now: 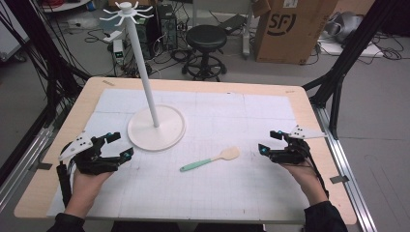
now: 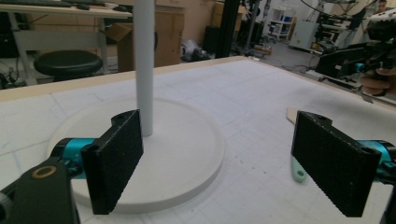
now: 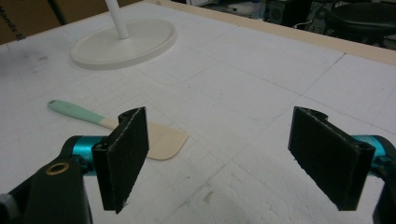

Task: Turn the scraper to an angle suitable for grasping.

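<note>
spatula [image 1: 211,161] lies flat between my left gripper [image 1: 119,145] and right gripper [image 1: 269,141], both gaping wide, seemingly touching neither, near the stand [image 1: 156,127]

Bench [image 1: 309,104] with white mat; white stand [image 1: 156,128] on round base, left of centre. Green-handled spatula [image 1: 211,160] flat between left claw [image 1: 119,145] and right claw [image 1: 269,142], untouched; both jaws apparently parted, though small here.
</note>
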Demonstrator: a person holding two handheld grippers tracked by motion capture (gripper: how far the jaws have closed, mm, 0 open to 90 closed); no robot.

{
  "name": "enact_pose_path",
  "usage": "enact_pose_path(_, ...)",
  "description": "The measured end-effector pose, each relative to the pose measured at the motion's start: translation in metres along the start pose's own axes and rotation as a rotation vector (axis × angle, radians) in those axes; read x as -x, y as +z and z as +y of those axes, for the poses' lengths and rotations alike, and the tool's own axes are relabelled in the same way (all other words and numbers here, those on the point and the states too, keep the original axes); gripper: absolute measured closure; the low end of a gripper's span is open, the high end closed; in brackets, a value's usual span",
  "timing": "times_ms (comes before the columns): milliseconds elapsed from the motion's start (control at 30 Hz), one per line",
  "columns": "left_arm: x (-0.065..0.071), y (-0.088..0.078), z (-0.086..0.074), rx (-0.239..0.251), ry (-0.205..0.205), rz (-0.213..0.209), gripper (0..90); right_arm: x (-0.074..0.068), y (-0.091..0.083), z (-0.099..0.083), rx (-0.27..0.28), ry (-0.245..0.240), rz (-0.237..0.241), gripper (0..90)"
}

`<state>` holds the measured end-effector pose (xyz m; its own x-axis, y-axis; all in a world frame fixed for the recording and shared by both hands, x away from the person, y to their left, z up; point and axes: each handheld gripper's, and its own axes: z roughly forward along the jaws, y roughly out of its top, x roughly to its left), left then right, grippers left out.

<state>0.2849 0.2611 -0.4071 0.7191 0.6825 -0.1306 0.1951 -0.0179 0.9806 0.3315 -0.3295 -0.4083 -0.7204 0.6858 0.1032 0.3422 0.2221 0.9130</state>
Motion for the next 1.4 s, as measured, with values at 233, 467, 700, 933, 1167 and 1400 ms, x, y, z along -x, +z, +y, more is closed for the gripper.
enact_pose_path(233,0.014,0.025,0.006,-0.046,0.035,-0.053,17.5,0.001,-0.001,0.000,0.002,0.005,-0.002,19.5)
enact_pose_path(467,0.032,0.053,0.010,-0.078,0.049,-0.126,17.8,0.001,-0.001,0.000,0.001,0.002,-0.002,19.5)
enact_pose_path(700,0.049,0.084,0.010,-0.133,0.045,-0.191,17.8,0.001,-0.001,-0.001,-0.003,0.006,0.000,19.5)
enact_pose_path(933,0.063,0.114,0.005,-0.205,0.042,-0.223,18.2,0.001,0.000,-0.001,-0.010,-0.004,-0.001,19.5)
enact_pose_path(1167,0.082,0.141,0.002,-0.283,0.091,-0.265,22.0,0.001,0.000,-0.001,-0.012,-0.001,0.001,19.5)
enact_pose_path(1400,0.097,0.171,-0.010,-0.403,0.117,-0.261,27.9,0.002,-0.001,-0.001,-0.010,-0.004,0.001,19.5)
